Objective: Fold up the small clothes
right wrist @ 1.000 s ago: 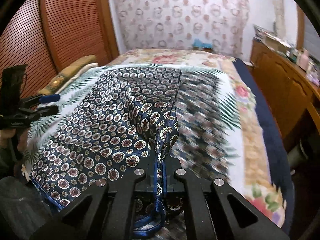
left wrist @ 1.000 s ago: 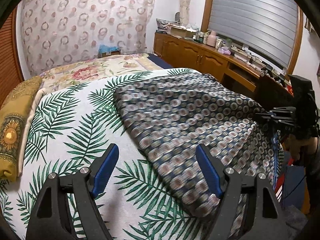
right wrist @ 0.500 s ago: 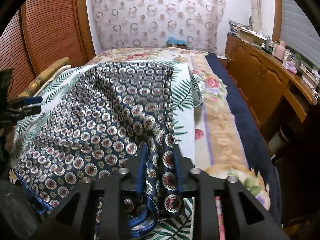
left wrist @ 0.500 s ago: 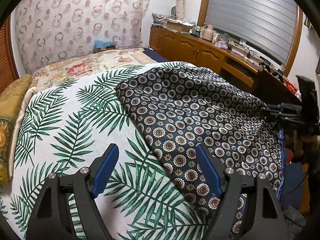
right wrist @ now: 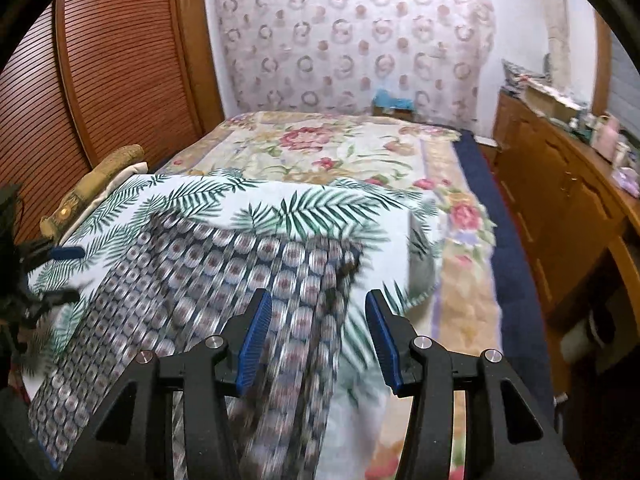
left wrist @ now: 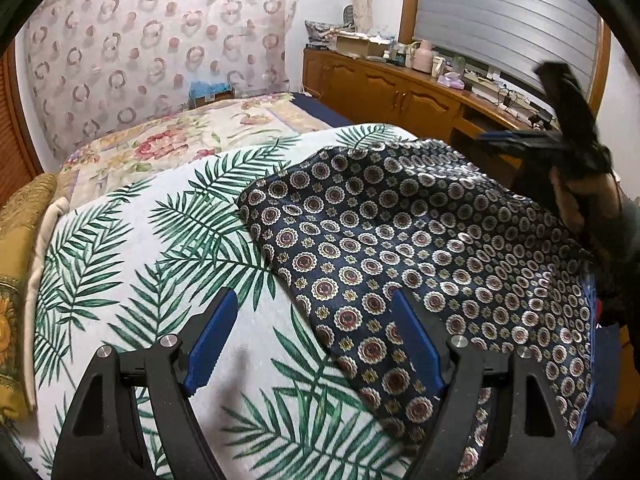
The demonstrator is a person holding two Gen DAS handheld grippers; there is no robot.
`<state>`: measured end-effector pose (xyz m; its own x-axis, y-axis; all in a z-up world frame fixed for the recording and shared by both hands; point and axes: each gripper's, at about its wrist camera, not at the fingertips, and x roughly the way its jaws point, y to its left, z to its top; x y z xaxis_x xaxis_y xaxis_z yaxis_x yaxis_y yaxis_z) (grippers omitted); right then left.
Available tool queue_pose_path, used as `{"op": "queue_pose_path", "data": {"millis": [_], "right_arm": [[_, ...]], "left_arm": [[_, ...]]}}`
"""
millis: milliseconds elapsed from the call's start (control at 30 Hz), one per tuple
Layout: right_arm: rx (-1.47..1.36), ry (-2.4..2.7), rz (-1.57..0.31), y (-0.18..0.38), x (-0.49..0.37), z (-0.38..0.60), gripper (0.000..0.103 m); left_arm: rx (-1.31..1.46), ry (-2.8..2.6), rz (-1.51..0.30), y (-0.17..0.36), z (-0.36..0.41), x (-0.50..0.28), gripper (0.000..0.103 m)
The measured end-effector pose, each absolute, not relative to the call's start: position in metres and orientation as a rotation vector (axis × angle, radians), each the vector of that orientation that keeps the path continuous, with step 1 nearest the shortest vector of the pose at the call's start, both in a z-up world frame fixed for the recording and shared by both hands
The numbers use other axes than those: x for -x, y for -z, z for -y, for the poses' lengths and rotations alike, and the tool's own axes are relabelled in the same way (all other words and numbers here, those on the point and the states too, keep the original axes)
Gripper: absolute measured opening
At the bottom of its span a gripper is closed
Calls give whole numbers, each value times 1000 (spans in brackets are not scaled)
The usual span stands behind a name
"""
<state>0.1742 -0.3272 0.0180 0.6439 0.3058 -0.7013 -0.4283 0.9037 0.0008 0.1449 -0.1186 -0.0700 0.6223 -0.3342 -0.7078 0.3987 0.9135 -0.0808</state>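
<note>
Both claws wide apart, empty, above cloth (left wrist: 420, 248)

Navy medallion-print cloth (left wrist: 420, 248) on white, green-palm-leaf sheet (left wrist: 152, 264); floral bedspread (right wrist: 320, 148).

Through my right wrist camera the patterned cloth (right wrist: 208, 300) smears into streaks, so I cannot read its folds or its near edge. In my left view, my right gripper (left wrist: 520, 140) is a dark blur, and the cloth's lower corner runs off frame.
</note>
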Motion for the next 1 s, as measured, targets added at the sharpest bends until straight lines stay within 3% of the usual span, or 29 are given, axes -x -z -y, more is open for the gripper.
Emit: {"op": "queue_pose_path", "data": {"millis": [233,267,333,400,633,800,867,933,1000], "right_arm": [[153,-524,-807,2,-217,328,50],[159,-532,-809,2,-219,327,47],[164,-555,-818,4,-221,330,22],[173,-568,-811,1,-225,337,7],[163,-487,-667,-24,-220,346,2],[243,-296,-719,-18,-237,345,2],[258,-265,-739,-19,-238,345,13],[256,-277,-742,-26,-231,344,35],[259,-302,-724,-36,-214,340,50]], "left_arm": [[-76,431,-832,81,124,-148,80],[-78,433,-836,82,124,-148,80],[-77,439,-845,84,126,-147,80],[-78,443,-850,85,127,-147,80],[-71,434,-853,88,123,-143,80],[-69,430,-851,89,123,-136,80],[-74,433,-846,87,124,-130,80],[-73,437,-842,86,122,-123,80],[-72,448,-838,85,122,-114,80]]}}
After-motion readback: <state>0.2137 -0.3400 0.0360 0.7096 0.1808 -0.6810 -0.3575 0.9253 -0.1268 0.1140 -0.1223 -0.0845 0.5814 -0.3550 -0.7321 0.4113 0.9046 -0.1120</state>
